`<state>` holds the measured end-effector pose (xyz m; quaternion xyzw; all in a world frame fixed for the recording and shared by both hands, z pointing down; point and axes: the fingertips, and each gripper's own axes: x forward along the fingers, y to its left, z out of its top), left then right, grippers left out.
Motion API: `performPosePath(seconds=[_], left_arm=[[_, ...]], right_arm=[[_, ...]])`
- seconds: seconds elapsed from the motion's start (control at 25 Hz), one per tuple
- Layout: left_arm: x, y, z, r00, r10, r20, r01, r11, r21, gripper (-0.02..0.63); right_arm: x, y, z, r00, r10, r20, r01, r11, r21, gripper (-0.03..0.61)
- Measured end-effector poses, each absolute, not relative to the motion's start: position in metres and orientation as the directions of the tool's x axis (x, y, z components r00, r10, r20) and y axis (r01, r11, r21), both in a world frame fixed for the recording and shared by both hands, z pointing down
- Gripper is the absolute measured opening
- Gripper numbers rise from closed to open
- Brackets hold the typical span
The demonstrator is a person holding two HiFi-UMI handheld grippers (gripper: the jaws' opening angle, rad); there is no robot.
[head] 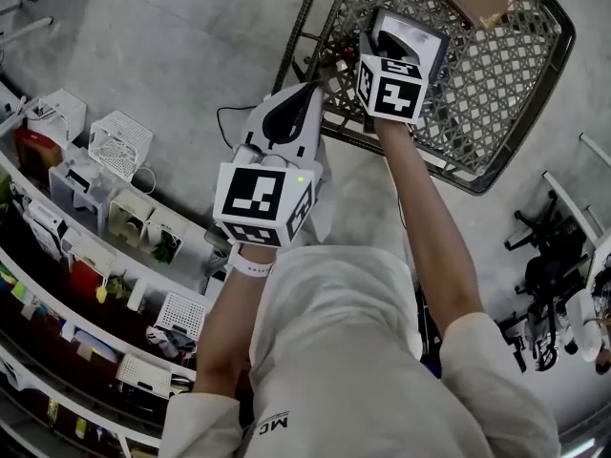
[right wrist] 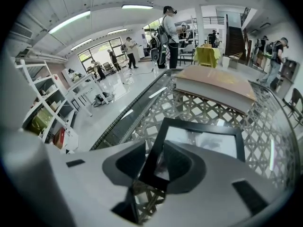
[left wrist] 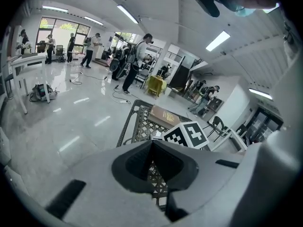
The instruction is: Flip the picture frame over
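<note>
Lattice table (right wrist: 142, 112): we list one picture frame (right wrist: 200, 125) on it, short of a book (right wrist: 213, 84). Our right gripper (right wrist: 154, 148): fingers clamped on the frame's black border. Our left gripper (left wrist: 152, 143): fingers together, holding nothing, by the table's edge.

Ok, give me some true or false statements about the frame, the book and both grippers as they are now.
1. The right gripper has its fingers closed on the picture frame. True.
2. The left gripper holds the book. False: its fingers are together on nothing, and the book lies on the table.
3. The table has a metal lattice top. True.
4. The book lies on top of the picture frame. False: it lies apart, beyond the frame.
</note>
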<state>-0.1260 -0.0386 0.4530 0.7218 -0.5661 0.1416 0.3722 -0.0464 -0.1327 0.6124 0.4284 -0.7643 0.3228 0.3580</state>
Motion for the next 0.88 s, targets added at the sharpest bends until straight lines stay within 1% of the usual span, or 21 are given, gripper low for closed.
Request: performPosePath(seconds=[0.16, 0.4, 0.56, 0.88], left_arm=[[-0.13, -0.032, 0.453, 0.315, -0.715, 0.625, -0.923, -0.077, 0.377, 0.02], [-0.133, -0.018, 0.454, 0.309, -0.706, 0.637, -0.927, -0.073, 0.368, 0.02], [-0.135, -0.01, 0.451, 0.315, -0.701, 0.639, -0.927, -0.084, 0.364, 0.02], [-0.147, 0.009, 0.454, 0.291, -0.698, 0.654, -0.932, -0.053, 0.358, 0.02]], right_arm=[[-0.045, -0.134, 0.615, -0.316, -0.419, 0.851, -0.907, 0.396, -0.142, 0.126], [-0.043, -0.137, 0.616, -0.267, -0.402, 0.876, -0.938, 0.317, -0.141, 0.123], [-0.037, -0.137, 0.616, -0.211, -0.407, 0.889, -0.955, 0.281, -0.098, 0.104], [-0.037, -0.137, 0.616, -0.183, -0.404, 0.897, -0.963, 0.256, -0.081, 0.088]])
